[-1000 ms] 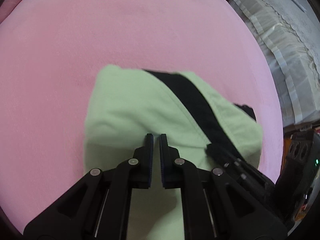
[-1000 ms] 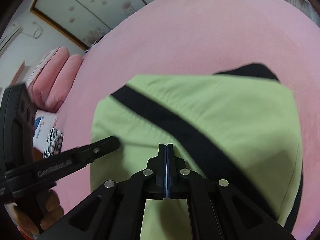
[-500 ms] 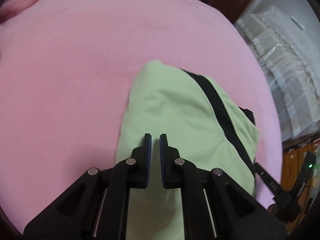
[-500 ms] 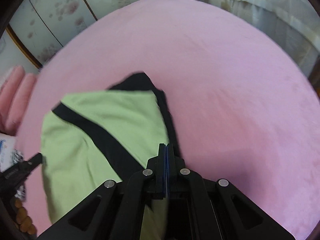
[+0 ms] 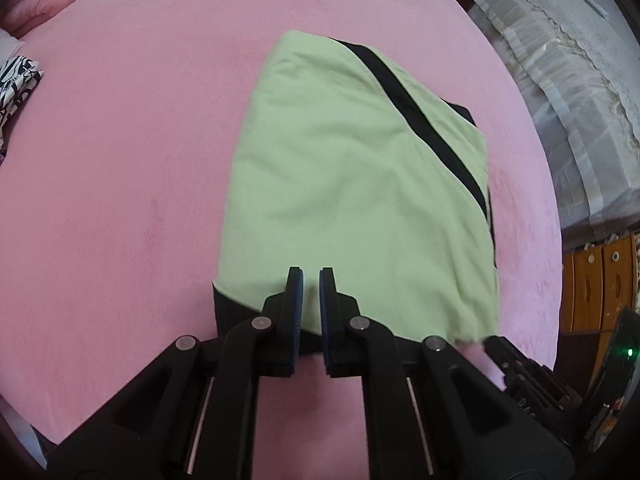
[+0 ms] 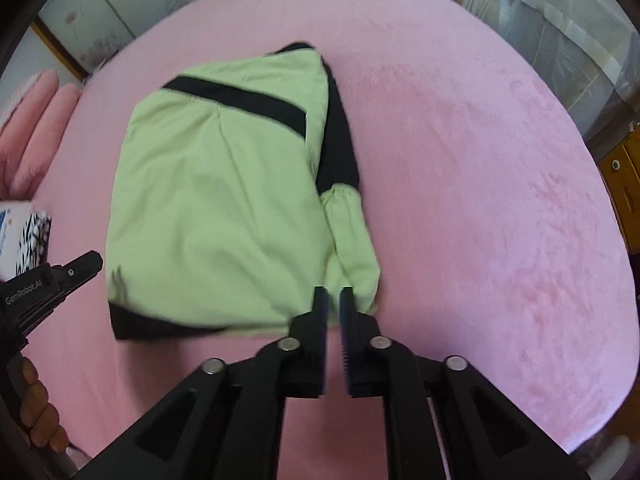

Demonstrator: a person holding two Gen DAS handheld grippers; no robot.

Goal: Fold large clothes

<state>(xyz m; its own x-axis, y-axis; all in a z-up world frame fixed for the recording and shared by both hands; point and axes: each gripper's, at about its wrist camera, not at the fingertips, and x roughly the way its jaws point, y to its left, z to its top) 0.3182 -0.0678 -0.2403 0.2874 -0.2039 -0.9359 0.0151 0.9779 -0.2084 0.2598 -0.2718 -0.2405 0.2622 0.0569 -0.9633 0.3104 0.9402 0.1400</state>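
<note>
Light-green garment (image 5: 352, 184) with black stripe lies folded on pink bed (image 5: 120, 160), near middle; left tongs (image 5: 311, 276) above its near edge, nearly closed, empty; right tongs (image 6: 333, 294) over near right corner, opening, gripping nothing

The garment (image 5: 344, 184) is soft matt cloth, pale green with a black woven stripe (image 5: 420, 120) and a black ribbed hem (image 5: 232, 312); its gathered cuff (image 6: 344, 208) looks lightly crinkled. The bed (image 5: 120, 160) wears a pink plush cover, fuzzy and matt, with a brushed nap that shows lighter and darker streaks. The left claw (image 5: 311, 280) and right claw (image 6: 334, 300) are matt black plastic with small shiny metal pins at the joints and blue ridged rubbery pads (image 6: 347, 332). The curtain (image 5: 560, 80) beside the bed is thin pale fabric with a lace edge. The cabinet (image 5: 592, 288) is glossy wood.
</note>
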